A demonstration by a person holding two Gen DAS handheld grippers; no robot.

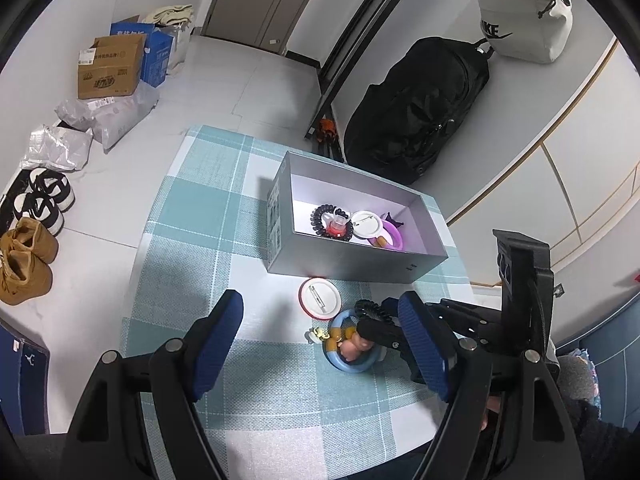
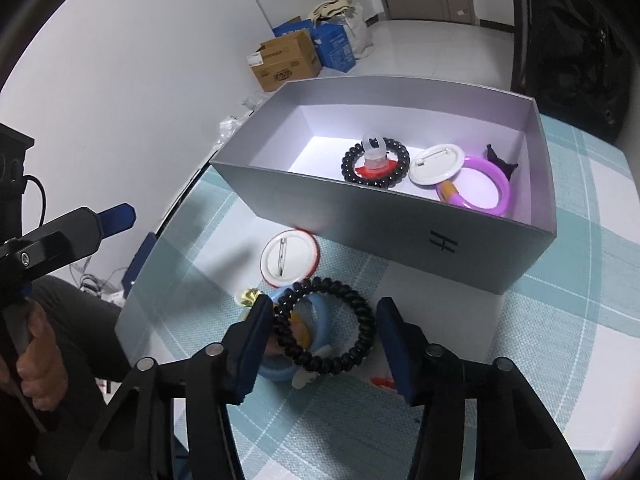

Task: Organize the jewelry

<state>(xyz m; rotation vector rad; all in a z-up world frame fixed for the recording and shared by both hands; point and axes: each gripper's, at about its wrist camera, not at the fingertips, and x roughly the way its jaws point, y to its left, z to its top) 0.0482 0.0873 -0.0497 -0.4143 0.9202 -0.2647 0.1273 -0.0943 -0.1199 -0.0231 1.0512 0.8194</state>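
On the checked cloth, a black coil hair tie [image 2: 324, 328] lies over a blue charm bracelet [image 2: 318, 312]. My right gripper [image 2: 323, 304] straddles the tie. Its left pad touches the coil, while a thin gap shows at the right pad. A white pin badge [image 2: 289, 258] with a red rim rests just beyond, against the grey box [image 2: 380, 216]. That box holds another black coil tie [image 2: 376, 164], a white badge [image 2: 436, 168] and a purple bracelet [image 2: 486, 190]. My left gripper [image 1: 320, 300] hovers open above the badge [image 1: 320, 298] with nothing between its fingers. The right gripper [image 1: 384, 328] reaches in from the right.
The table's left edge [image 1: 160, 208] drops to a floor with shoes [image 1: 28, 260], parcels and cardboard boxes [image 1: 112, 68]. A black backpack [image 1: 416, 112] and a white bag [image 1: 520, 16] are behind the box. A hand [image 2: 36, 360] grips the left tool's handle.
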